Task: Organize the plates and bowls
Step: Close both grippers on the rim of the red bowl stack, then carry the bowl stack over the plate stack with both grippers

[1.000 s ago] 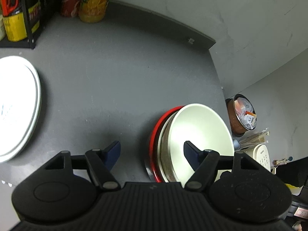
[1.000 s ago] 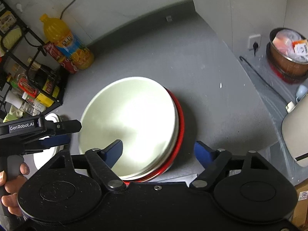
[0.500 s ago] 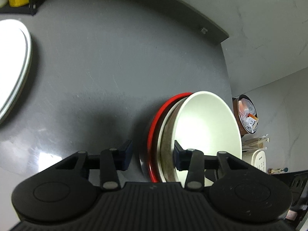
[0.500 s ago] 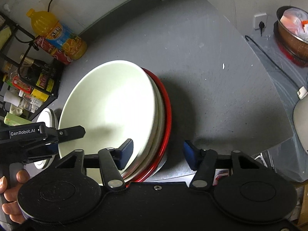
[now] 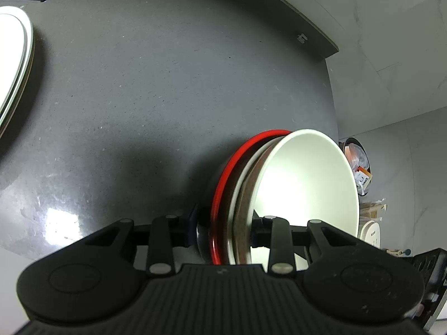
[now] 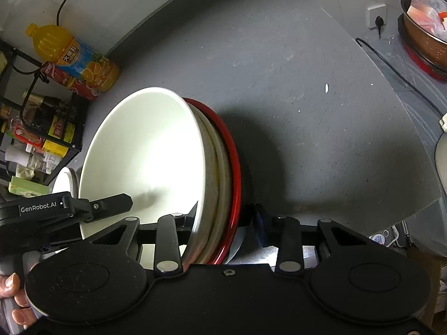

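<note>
A stack of bowls has a white bowl (image 5: 307, 184) on top, beige ones under it and a red-rimmed bowl (image 5: 223, 192) at the bottom. My left gripper (image 5: 223, 230) is shut on the stack's near rim, one finger inside the white bowl and one under the red rim. From the other side, my right gripper (image 6: 226, 220) is shut on the white bowl (image 6: 145, 153) and the red-rimmed bowl (image 6: 237, 167) together. A left gripper finger (image 6: 117, 203) reaches over the white bowl. White plates (image 5: 14, 64) lie far left on the grey counter (image 5: 167, 83).
A black wire rack (image 6: 42, 128) of bottles, an orange juice bottle (image 6: 75, 55) and a red can (image 6: 69, 81) stand at the back left. Off the counter's right edge sit a pot (image 6: 427, 28) with bags and a black cable (image 6: 396, 69). A hand (image 6: 14, 293) grips the left handle.
Both grippers moved in onto the stack's rim from opposite sides and went from open to shut on it. The stack now looks steeper in both views.
</note>
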The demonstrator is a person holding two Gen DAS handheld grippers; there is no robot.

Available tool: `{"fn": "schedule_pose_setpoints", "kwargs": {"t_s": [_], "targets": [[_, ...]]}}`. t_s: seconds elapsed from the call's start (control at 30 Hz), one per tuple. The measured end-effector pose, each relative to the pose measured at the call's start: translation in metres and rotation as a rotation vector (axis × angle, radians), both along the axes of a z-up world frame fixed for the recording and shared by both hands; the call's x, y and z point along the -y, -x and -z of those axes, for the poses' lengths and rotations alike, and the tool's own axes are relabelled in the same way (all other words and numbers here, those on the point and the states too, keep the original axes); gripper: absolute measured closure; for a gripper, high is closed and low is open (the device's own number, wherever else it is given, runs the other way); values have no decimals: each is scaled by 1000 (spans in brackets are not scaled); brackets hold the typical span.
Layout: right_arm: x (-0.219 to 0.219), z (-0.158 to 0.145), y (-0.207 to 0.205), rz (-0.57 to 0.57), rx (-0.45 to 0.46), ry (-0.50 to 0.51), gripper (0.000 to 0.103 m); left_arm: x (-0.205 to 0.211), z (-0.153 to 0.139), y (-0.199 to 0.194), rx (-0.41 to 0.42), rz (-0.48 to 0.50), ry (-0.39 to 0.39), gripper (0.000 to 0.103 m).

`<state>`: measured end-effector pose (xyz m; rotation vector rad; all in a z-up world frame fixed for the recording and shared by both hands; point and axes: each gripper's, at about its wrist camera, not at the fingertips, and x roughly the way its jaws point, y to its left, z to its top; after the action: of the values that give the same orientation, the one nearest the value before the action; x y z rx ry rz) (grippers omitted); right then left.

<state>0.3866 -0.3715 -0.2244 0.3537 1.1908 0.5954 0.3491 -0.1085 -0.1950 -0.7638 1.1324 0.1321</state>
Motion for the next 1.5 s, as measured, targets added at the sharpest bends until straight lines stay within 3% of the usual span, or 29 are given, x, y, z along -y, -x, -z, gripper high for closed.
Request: {"fn": "schedule_pose_setpoints", "kwargs": {"t_s": [0.27, 0.53, 0.97, 1.5], "targets": [[-8, -16, 8, 22, 39, -7, 68, -15, -17, 1, 53, 28, 1, 70], [-44, -43, 20, 26, 83, -11, 68, -53, -44, 10, 86, 50, -31, 70], [-120, -75, 42, -31, 135, -17, 68, -137, -71, 50, 117, -8, -22, 71], [-218, -84, 66, -118, 139, -31, 68, -235, -78, 88, 114, -84, -31, 71]]}}
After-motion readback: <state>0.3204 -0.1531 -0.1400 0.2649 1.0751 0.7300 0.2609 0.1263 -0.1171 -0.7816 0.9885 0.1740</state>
